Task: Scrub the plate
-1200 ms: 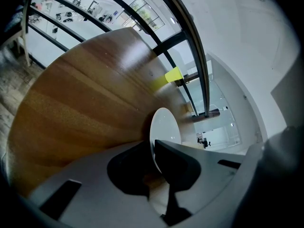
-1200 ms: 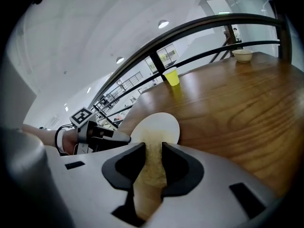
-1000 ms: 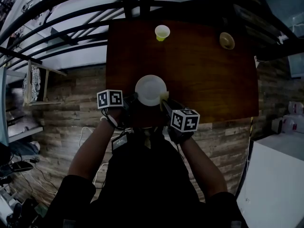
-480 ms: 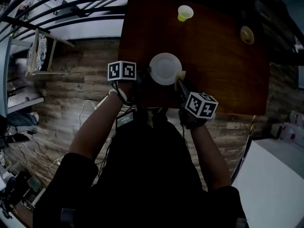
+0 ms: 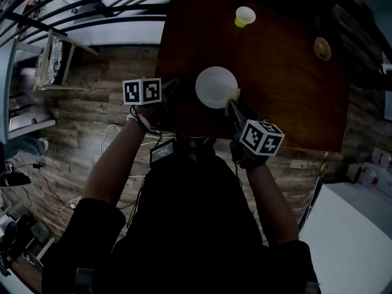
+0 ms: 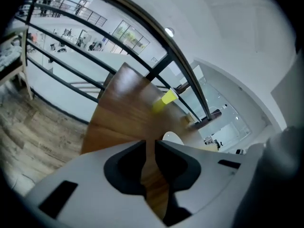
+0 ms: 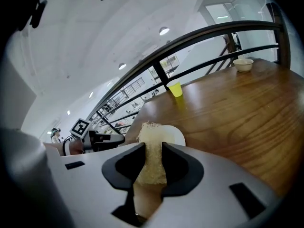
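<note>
While the white plate sits flat on the dark wooden table, close to the edge nearest the person, the right gripper is clenched on a pale, coarse sponge. The sponge stands upright between the jaws and pokes out past their tips. Seen from the head view, it meets the plate at its near right rim (whether it actually presses on the plate cannot be told from any angle).

The left gripper holds nothing: its jaws are drawn almost together, with only a sliver of tabletop showing between them. It hovers just beside the plate's left side and apart from it. In the left gripper view the plate peeks over the right-hand jaw rather than lying between the two.

A yellow cup stands at the far side of the table, well apart from the plate, and a small bowl sits toward the far right corner.

Each gripper carries its marker cube, the left one level with the plate and the right one nearer the person's body. Dark railings run beyond the table, above a wood-plank floor.
</note>
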Demonstrator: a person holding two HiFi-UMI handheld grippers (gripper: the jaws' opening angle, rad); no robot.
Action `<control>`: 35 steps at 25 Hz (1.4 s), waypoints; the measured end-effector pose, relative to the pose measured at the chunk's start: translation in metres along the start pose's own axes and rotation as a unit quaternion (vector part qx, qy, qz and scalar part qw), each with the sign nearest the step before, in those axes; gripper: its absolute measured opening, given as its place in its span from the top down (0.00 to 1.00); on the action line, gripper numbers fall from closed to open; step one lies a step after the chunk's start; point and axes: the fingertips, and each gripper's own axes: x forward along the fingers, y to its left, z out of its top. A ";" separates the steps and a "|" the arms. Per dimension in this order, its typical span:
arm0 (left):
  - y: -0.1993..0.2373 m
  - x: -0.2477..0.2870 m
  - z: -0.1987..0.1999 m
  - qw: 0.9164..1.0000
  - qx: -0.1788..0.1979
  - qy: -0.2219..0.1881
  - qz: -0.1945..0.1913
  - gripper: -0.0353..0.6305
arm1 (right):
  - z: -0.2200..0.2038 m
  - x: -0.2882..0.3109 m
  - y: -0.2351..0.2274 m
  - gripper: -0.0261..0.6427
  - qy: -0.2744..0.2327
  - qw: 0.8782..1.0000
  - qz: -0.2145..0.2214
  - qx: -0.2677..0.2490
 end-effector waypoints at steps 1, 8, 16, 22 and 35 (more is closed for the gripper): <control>-0.001 -0.009 0.006 1.000 0.014 -0.012 0.004 0.87 | 0.002 -0.002 0.002 0.78 -0.002 1.000 0.003 0.000; -0.055 -0.079 0.044 0.973 0.206 -0.094 0.042 0.87 | 0.022 -0.026 0.032 0.78 -0.028 0.998 0.037 -0.040; -0.134 -0.129 0.048 0.947 0.287 -0.144 0.019 0.87 | 0.050 -0.072 0.068 0.79 -0.084 0.992 0.069 -0.068; -0.180 -0.147 0.043 0.940 0.292 -0.175 -0.006 0.87 | 0.064 -0.104 0.086 0.78 -0.123 0.987 0.067 -0.078; -0.218 -0.141 0.027 0.936 0.306 -0.168 -0.036 0.87 | 0.072 -0.129 0.099 0.79 -0.155 0.981 0.070 -0.095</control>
